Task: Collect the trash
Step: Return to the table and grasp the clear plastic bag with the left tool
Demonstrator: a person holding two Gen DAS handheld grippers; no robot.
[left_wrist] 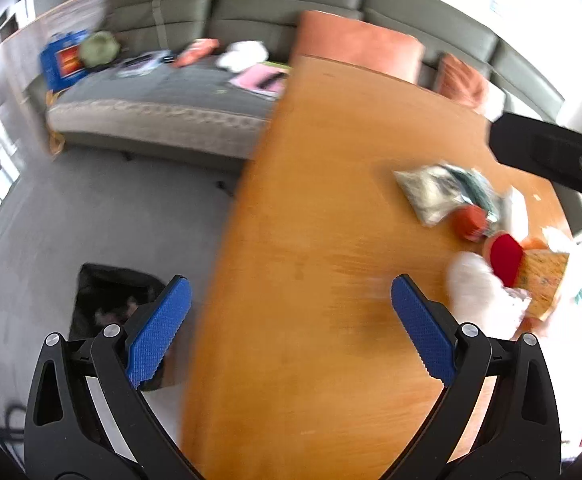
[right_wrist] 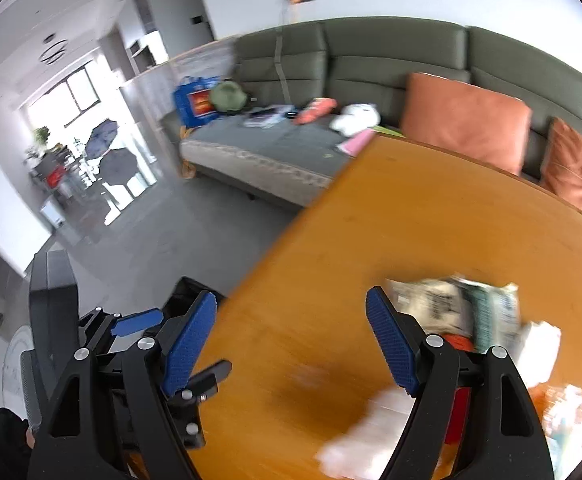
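Observation:
My left gripper [left_wrist: 291, 300] is open and empty over the left edge of an orange wooden table [left_wrist: 331, 160]. A heap of trash lies to its right: a clear plastic packet [left_wrist: 435, 192], a red lid [left_wrist: 505, 256], a crumpled white tissue [left_wrist: 479, 292] and an orange snack wrapper [left_wrist: 543, 280]. A black trash bag [left_wrist: 111, 296] stands on the floor left of the table. My right gripper [right_wrist: 291, 328] is open and empty above the table [right_wrist: 431, 216], with the plastic packet [right_wrist: 451, 308] and white tissue [right_wrist: 371, 432] by its right finger. The left gripper [right_wrist: 139, 326] shows at its left.
A grey-green sofa [left_wrist: 211, 80] with orange cushions [left_wrist: 359, 44] and scattered items stands behind the table. Grey floor [left_wrist: 111, 208] lies to the left. In the right wrist view a bright doorway [right_wrist: 91, 140] is at far left. Both views are motion-blurred.

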